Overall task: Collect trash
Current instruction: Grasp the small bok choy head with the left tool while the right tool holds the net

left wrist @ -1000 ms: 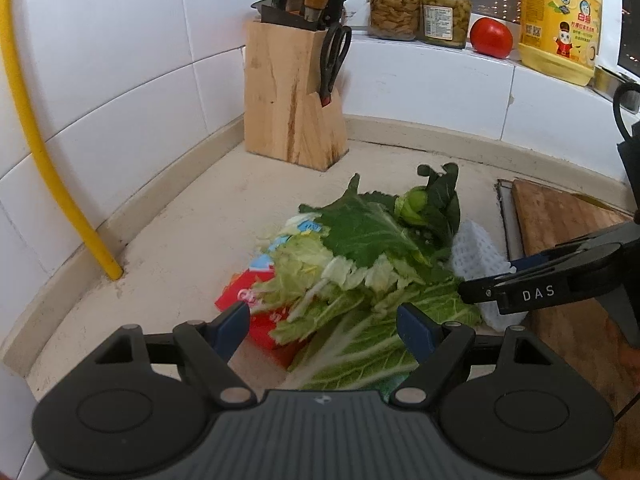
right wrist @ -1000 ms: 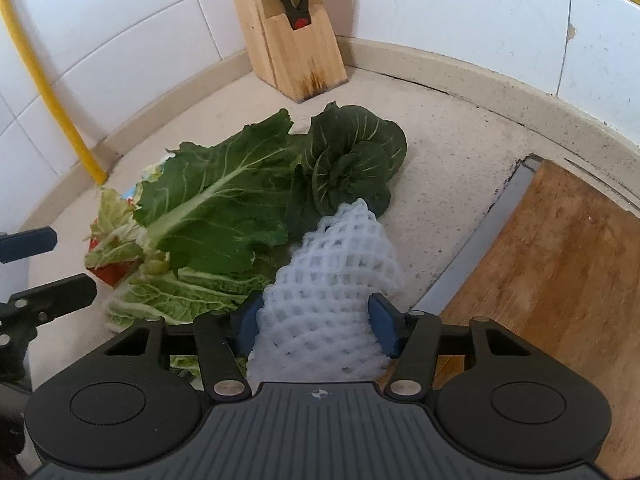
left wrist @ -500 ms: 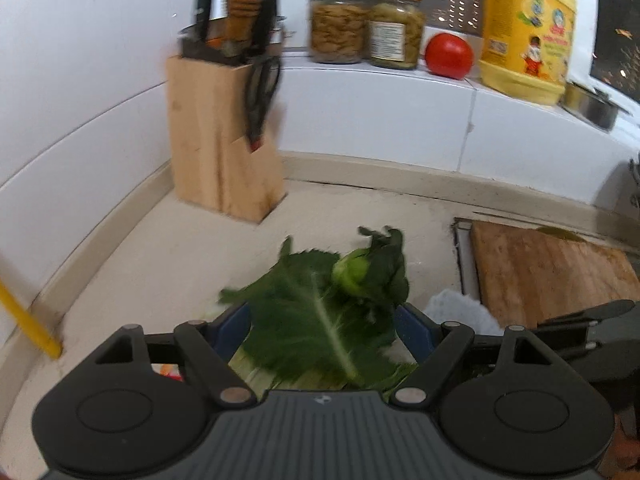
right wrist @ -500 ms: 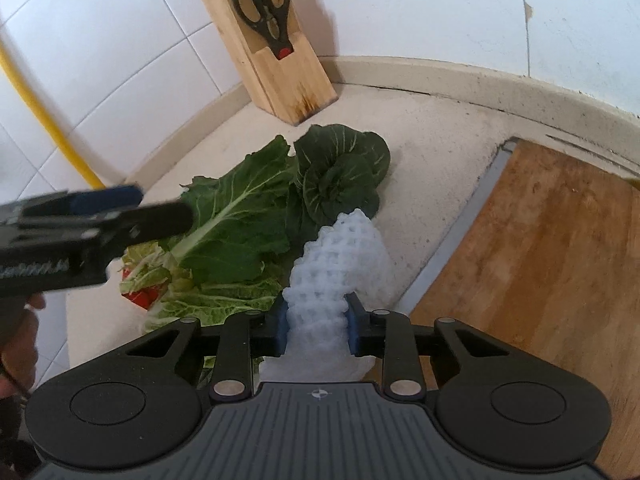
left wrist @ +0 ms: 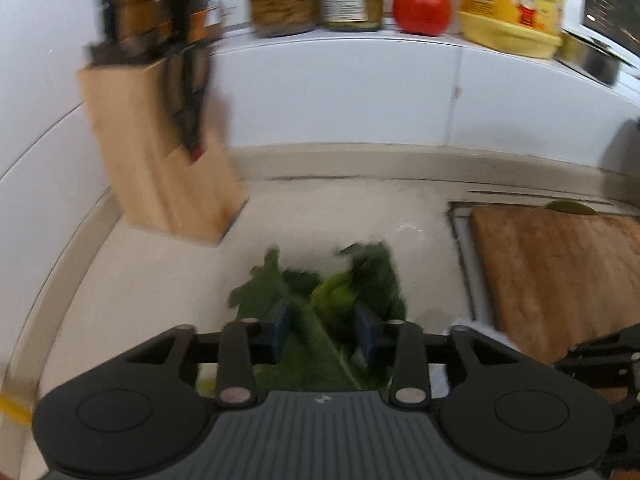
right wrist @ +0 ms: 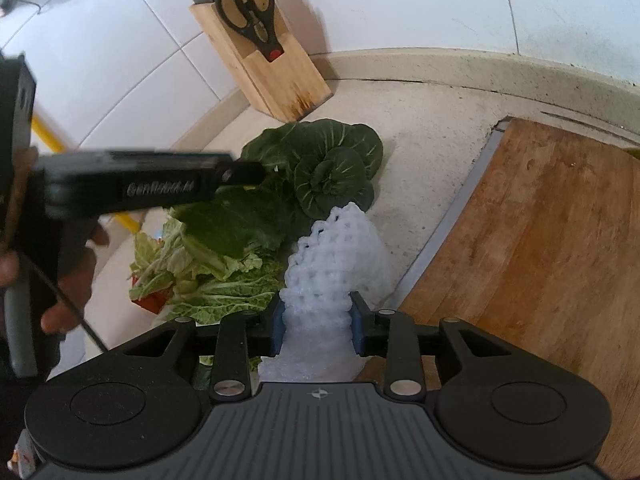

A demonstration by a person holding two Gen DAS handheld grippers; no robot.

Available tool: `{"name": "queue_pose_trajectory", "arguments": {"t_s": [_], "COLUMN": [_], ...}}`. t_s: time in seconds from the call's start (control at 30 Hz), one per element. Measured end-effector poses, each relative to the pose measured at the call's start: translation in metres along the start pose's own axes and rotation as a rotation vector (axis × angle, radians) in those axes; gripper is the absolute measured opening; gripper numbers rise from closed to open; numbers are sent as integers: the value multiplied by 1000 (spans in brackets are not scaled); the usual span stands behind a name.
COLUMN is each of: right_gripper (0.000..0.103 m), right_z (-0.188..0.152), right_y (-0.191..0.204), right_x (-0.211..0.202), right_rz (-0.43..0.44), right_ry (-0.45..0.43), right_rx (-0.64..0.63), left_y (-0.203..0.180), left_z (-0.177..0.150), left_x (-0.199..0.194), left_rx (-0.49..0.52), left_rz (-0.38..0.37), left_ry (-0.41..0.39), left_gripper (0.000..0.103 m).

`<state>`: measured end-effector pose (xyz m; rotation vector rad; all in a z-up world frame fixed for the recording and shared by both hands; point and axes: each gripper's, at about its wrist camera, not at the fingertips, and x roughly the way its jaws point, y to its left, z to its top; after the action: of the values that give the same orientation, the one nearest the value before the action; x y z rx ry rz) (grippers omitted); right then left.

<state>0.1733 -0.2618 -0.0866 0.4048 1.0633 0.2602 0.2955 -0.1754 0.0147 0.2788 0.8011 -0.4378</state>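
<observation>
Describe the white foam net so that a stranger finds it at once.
Start at the wooden cutting board; along its left edge lies a pile of green leaves. The white foam net sits between them, gripped by the right gripper: the only white, mesh-patterned item.

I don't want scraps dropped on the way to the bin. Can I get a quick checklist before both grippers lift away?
1. Right gripper shut on the white foam net: ok.
2. Left gripper shut on the green leaves: ok.
3. All leaves held by left gripper: not ok, pale cabbage leaves lie loose on the counter.
4. Red wrapper picked up: not ok, under the cabbage.
5. Bin position: cannot tell, not in view.
6. Grip firmness on the leaves: cannot tell, view blurred.
</observation>
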Motion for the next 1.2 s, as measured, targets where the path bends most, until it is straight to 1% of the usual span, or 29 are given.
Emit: {"name": "queue_pose_trajectory", "arguments": {"t_s": [0.03,0.07,0.1,0.17,0.23,0.3,0.37,0.43,0.5,0.57,0.6,0.63,0.7,0.8,0.83,0.9,0.93,0.97,1.0,1.03,1.07,1.2], "right_gripper": [41,41,41,41,41,41,44,45,46,47,47,47,49,50,51,51,51,47,41,39,35,31], "right_z": [0,-1,-1,-2,-2,-2,-2,-2,-4,-4,-5,-4,-4,-1,-1,0,0,0,1,0,0,-2], "right_y": [-1,-2,-3,-3,-3,-4,-7,-9,-10,-9,-8,-8,-6,-4,-2,0,0,1,2,3,3,-4], "right_x": [0,1,2,4,4,4,4,6,7,8,9,9,10,12,12,14,14,15,15,14,13,10], "right_rz": [5,12,14,14,20,23,29,28,30,26,25,24,19,17,15,12,12,10,7,7,10,18], "right_ry": [0,0,1,1,3,1,1,-1,1,3,4,6,9,16,18,21,21,21,18,11,5,-4], "right_rx": [8,16,17,16,21,28,39,49,55,56,54,48,38,28,22,16,16,15,11,6,8,53], "left_y": [-4,-9,-15,-21,-20,-17,-14,-7,-4,-10,-14,-19,-25,-25,-25,-28,-27,-26,-23,-21,-20,-11], "left_z": [4,7,9,10,13,14,15,16,18,19,18,18,20,23,24,24,23,23,24,24,24,19], "left_x": [6,12,21,32,37,34,29,24,24,24,26,31,42,60,67,83,89,94,92,89,84,61], "left_rx": [13,25,40,43,11,-4,2,-14,-10,15,35,56,83,76,85,127,139,128,100,85,79,34], "left_rz": [-11,-16,-17,-28,-56,-61,-57,-65,-87,-107,-107,-98,-96,-119,-110,-62,-60,-73,-74,-67,-66,-102], "left_ry": [6,14,26,44,55,43,34,22,16,15,19,27,49,98,115,165,187,200,202,202,193,185], "left_gripper": [49,53,54,52,42,40,40,40,40,45,52,56,58,58,58,56,55,54,50,46,46,45]}}
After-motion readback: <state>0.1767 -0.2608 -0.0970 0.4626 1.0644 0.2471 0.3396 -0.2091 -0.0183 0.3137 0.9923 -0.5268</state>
